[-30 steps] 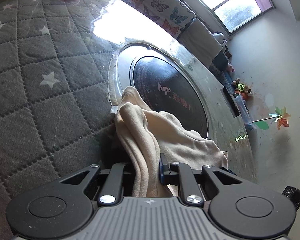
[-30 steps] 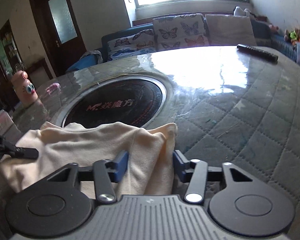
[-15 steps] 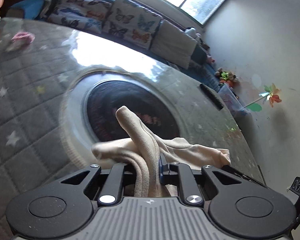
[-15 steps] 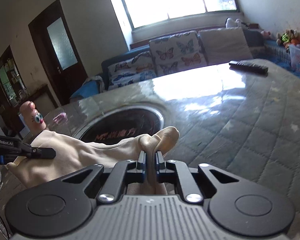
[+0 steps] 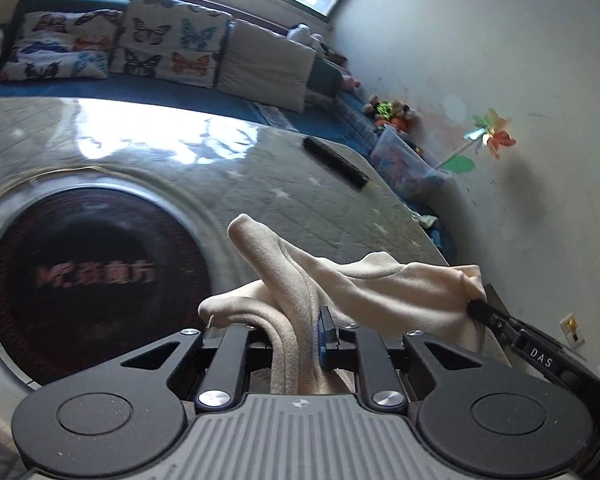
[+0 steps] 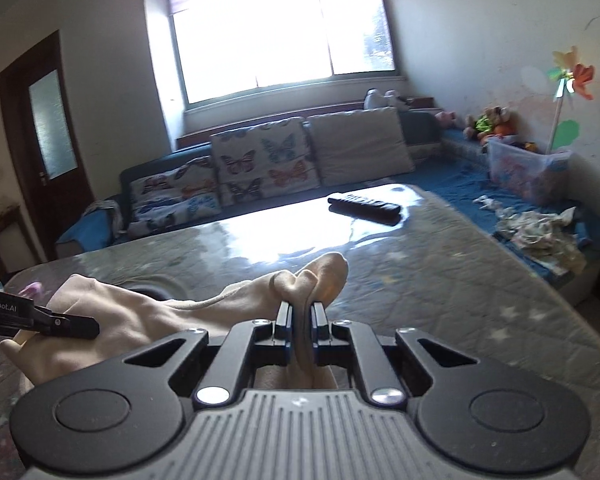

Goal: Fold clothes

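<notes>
Cream garment (image 5: 364,284) pinched in left gripper (image 5: 296,330) – right gripper (image 5: 476,308) at far corner

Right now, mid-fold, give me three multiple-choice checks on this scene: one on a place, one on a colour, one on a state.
1. The remote lies: A on the table, B on the sofa, C on the floor.
2. The cloth is: A blue, B cream, C black.
3. The right claw is: A open, B shut on nothing, C shut on the cloth.

Key: 1 A, it rests flat on the quilted table top. 2 B, pale cream fabric in both views. 3 C, fabric is pinched between its fingers; the left claw grips the cloth too.
</notes>
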Demonstrator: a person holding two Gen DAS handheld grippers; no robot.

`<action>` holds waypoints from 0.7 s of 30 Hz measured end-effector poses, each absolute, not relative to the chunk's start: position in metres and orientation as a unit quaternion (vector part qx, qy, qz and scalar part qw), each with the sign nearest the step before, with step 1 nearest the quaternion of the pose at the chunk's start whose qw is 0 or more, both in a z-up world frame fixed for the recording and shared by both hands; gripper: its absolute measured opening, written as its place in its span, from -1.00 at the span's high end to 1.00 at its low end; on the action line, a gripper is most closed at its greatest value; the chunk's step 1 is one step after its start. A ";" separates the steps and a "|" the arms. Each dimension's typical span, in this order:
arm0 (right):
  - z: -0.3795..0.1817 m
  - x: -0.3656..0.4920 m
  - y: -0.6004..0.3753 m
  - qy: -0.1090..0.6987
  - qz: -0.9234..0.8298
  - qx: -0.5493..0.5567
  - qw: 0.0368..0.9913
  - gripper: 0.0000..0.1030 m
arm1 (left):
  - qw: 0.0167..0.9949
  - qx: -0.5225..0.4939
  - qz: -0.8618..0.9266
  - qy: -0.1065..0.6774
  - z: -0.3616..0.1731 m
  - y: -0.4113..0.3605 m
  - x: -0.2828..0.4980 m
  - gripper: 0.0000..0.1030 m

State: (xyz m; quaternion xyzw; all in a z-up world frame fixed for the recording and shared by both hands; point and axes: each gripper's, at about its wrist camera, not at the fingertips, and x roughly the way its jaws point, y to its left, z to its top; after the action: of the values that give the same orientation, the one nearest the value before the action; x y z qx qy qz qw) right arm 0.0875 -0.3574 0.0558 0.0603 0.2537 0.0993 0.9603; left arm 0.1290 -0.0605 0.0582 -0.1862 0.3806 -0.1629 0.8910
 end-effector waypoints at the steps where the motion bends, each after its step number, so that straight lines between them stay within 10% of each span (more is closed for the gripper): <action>1: 0.056 0.090 -0.365 0.253 0.089 0.060 0.961 0.85 | 0.891 -0.179 -0.168 0.383 0.058 -0.072 0.135 0.69; 21: 0.014 0.106 -0.457 0.298 -0.038 0.053 0.952 0.84 | 0.877 -0.062 -0.207 0.428 0.018 -0.204 0.190 0.61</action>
State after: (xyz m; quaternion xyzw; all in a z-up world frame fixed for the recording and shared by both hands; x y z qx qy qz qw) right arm 0.1061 -0.4572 0.0142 0.0535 0.2977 -0.0375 0.9524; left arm 0.1896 -0.2037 0.0180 -0.0621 0.4285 -0.2067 0.8774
